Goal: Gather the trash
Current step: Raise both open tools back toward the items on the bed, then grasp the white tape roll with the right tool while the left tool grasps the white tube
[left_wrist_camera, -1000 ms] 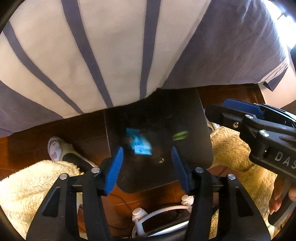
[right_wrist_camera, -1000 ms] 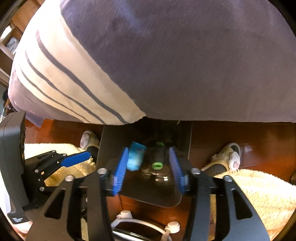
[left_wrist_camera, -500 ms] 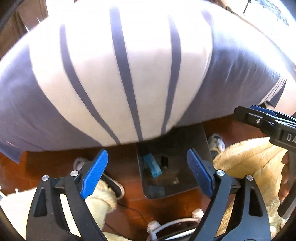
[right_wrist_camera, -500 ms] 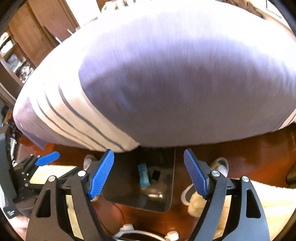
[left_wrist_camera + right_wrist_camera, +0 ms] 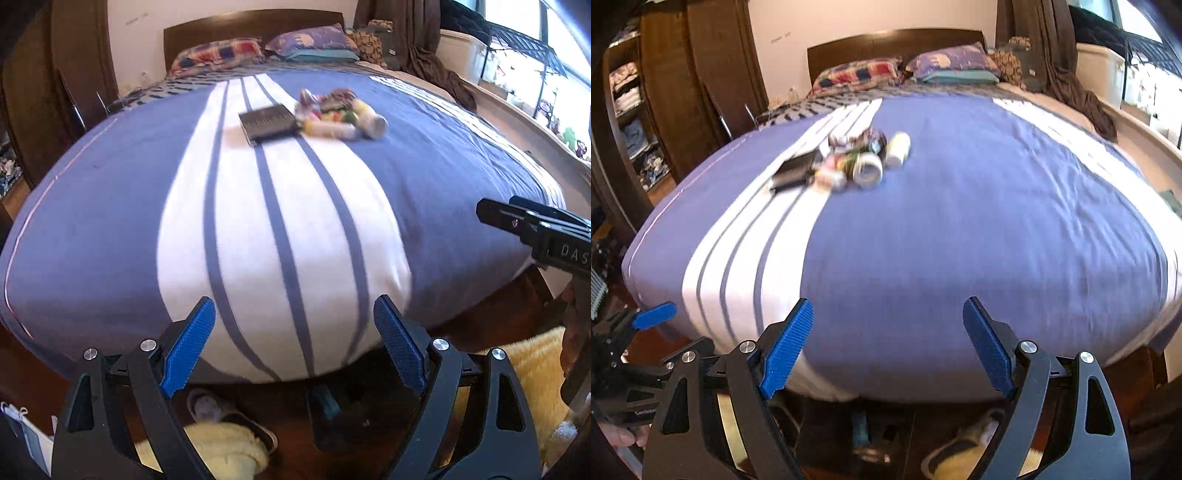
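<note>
Left gripper (image 5: 291, 347), right gripper (image 5: 886, 347) — both spread, empty.

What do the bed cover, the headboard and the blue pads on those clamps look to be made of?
The bed cover looks like soft woven cloth, matte, with fine creases. The headboard seems to be dark wood or veneer with a smooth, slightly glossy face. The left gripper and right gripper have blue pads with a fine grid texture, probably rubber or plastic.

one bed (image 5: 110, 221) fills the frame, with two pillows (image 5: 218, 55) at upper centre. one dark flat box (image 5: 267, 122) lies beside one blurred heap of trash (image 5: 340, 114), its pieces uncountable. two grippers appear, the left gripper (image 5: 295, 347) and right gripper (image 5: 888, 343), both at lower centre.
</note>
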